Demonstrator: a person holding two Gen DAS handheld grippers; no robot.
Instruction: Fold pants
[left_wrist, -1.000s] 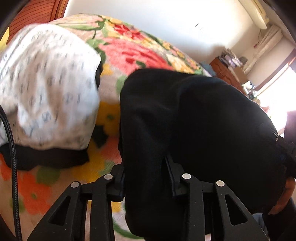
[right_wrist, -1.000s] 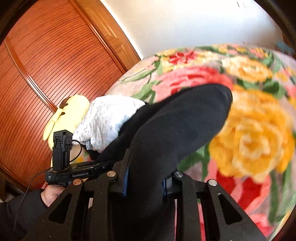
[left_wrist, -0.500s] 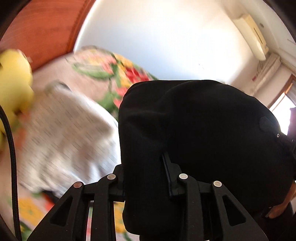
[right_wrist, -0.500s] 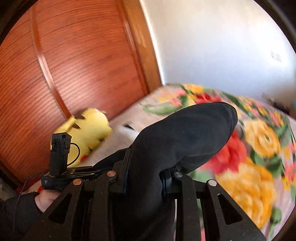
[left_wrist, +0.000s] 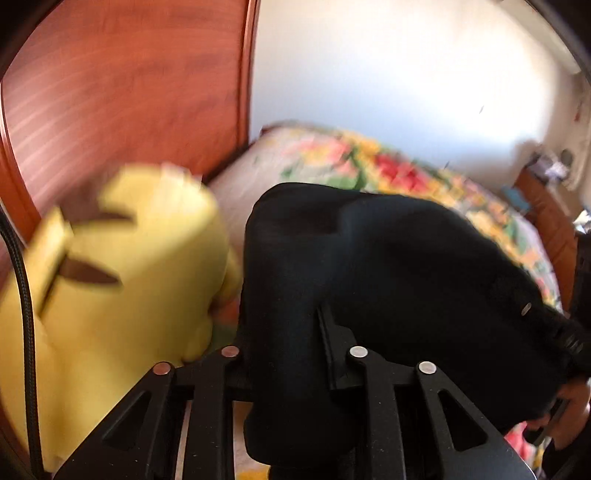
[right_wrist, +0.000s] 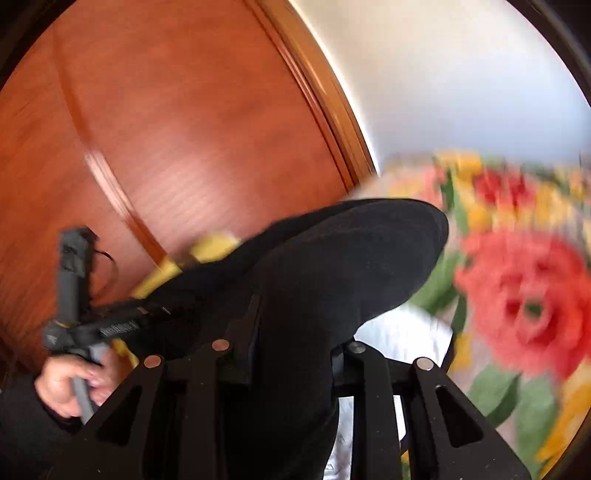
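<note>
Left wrist view: we've got the left gripper (left_wrist: 291, 354) clamped on a thick fold of the black pants (left_wrist: 388, 266), fabric bunched up btwn both fingers and held in the air above the bed (left_wrist: 369, 162). Vs 0.5 s ago the view has swung toward the wooden wardrobe (left_wrist: 129, 92); the yellow plush toy (left_wrist: 122, 280) now fills the left side, and the white patterned garment is gone from this view. Strong blur.

Right wrist view: our right gripper (right_wrist: 291, 350) is likewise closed on the pants (right_wrist: 332, 266), cloth draped over and fwd of the fingers. The floral blanket (right_wrist: 524, 280) sits closer and blurrier than before; a white garment (right_wrist: 402, 332) shows just under the pants edge. The left hand (right_wrist: 70, 384) holds its gripper at lower left; the white lettering on it is too smeared to read.
</note>
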